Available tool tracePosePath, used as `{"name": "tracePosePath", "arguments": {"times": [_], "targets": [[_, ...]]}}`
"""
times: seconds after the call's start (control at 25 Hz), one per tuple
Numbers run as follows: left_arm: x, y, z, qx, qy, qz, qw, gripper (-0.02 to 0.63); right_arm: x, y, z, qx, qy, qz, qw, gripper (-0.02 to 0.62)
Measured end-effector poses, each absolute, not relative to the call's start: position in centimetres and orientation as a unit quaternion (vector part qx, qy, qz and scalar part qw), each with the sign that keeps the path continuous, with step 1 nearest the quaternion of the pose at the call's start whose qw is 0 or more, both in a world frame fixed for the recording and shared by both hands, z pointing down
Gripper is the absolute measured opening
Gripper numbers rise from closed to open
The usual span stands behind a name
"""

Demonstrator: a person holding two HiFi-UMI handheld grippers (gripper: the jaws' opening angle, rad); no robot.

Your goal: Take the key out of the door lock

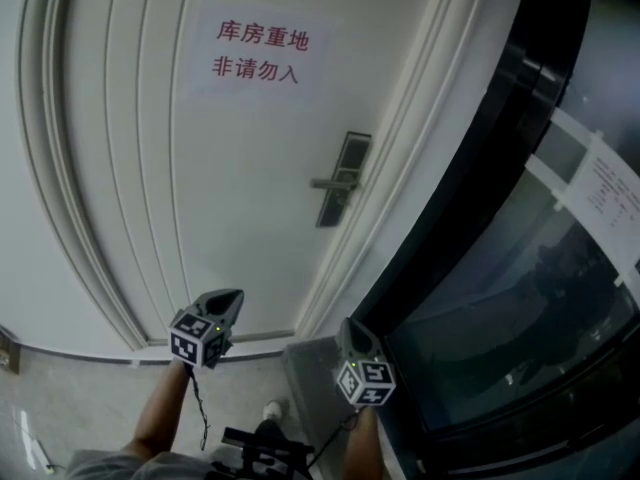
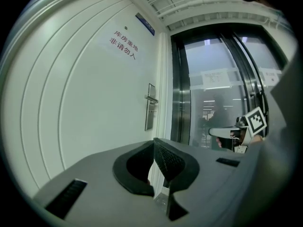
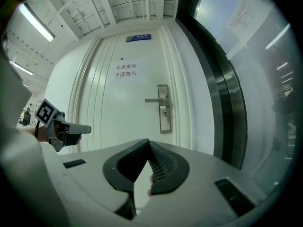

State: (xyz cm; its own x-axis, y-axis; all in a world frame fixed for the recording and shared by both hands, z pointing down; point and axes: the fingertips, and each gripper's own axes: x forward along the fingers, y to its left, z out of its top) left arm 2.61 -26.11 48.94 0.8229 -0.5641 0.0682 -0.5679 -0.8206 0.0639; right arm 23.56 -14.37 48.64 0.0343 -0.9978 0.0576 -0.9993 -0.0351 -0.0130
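A smooth white panelled door [image 1: 200, 198] carries a paper sign [image 1: 258, 51] with red characters. At its right edge sits a tall, rectangular brushed-metal lock plate [image 3: 164, 109] with a straight lever handle [image 3: 152, 100]. The key is too small to make out at the cylinder under the lever. The left gripper [image 2: 154, 142] and right gripper [image 3: 147, 141], well short of the lock, have ribbed dark jaws clenched together on nothing.

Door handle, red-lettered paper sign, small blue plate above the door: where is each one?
door handle [image 3: 152, 100]: right gripper view, middle of the lever.
paper sign [image 1: 258, 51]: head view, between its two red lines.
blue plate [image 3: 138, 38]: right gripper view, its centre.
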Motion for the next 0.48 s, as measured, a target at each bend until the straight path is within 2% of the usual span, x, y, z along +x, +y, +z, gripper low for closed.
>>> {"name": "tracePosePath", "arguments": {"times": [0.48], "targets": [[6.2, -32.1, 48.7, 0.95, -0.309, 0.024, 0.038, 0.006, 27.3, -21.1, 48.4, 0.71, -0.703, 0.029, 0.011, 0.006]]}}
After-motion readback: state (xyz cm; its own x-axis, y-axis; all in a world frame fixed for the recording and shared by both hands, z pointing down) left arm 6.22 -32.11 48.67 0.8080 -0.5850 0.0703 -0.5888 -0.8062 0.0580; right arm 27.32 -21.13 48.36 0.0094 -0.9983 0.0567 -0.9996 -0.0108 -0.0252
